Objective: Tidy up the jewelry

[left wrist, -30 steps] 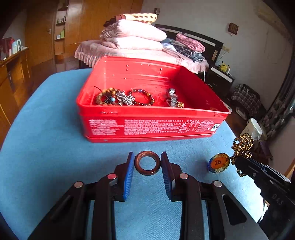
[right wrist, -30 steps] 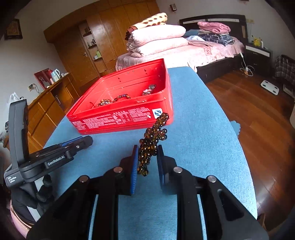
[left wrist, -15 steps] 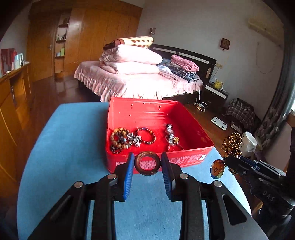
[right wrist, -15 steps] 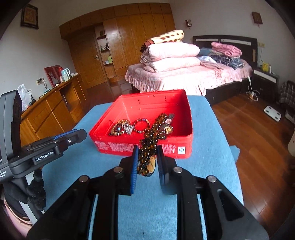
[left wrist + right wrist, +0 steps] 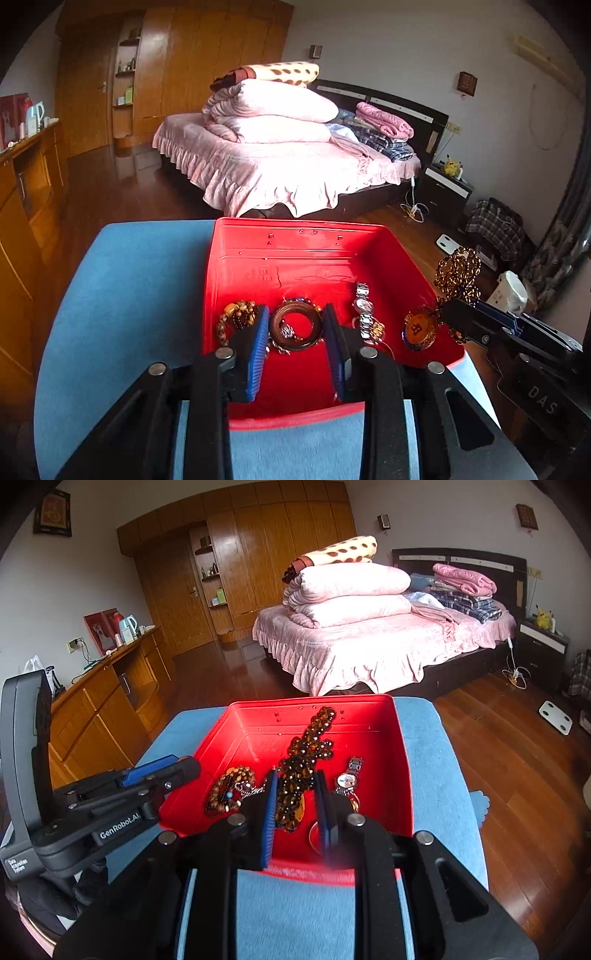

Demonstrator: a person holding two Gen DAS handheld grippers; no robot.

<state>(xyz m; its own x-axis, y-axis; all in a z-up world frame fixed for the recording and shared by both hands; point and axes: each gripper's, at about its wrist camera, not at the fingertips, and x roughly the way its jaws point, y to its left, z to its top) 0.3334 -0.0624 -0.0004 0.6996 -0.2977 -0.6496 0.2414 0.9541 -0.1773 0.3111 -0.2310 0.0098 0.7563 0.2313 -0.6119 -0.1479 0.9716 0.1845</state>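
A red box (image 5: 295, 254) (image 5: 402, 775) sits on a blue cloth. My left gripper (image 5: 297, 334) is shut on a dark brown wooden ring (image 5: 295, 325), held above the box's near part. My right gripper (image 5: 295, 805) is shut on a bunch of amber-brown beads (image 5: 306, 760) with an orange pendant (image 5: 419, 330); in the left wrist view it enters from the right, over the box's right rim. In the box lie a silver watch (image 5: 364, 314) (image 5: 349, 777) and brown bead bracelets (image 5: 236, 315) (image 5: 227, 788), partly hidden by the fingers.
The blue cloth (image 5: 122, 295) (image 5: 436, 760) drops off to wooden floor (image 5: 517, 760) on the right. A wooden sideboard (image 5: 103, 716) stands at the left, a bed with pink quilts (image 5: 280, 147) behind. The left gripper's black body (image 5: 92, 812) fills the lower left of the right wrist view.
Both grippers rose and moved forward from in front of the box to above its inside, each still holding its piece. The box looks lower and closer under them.
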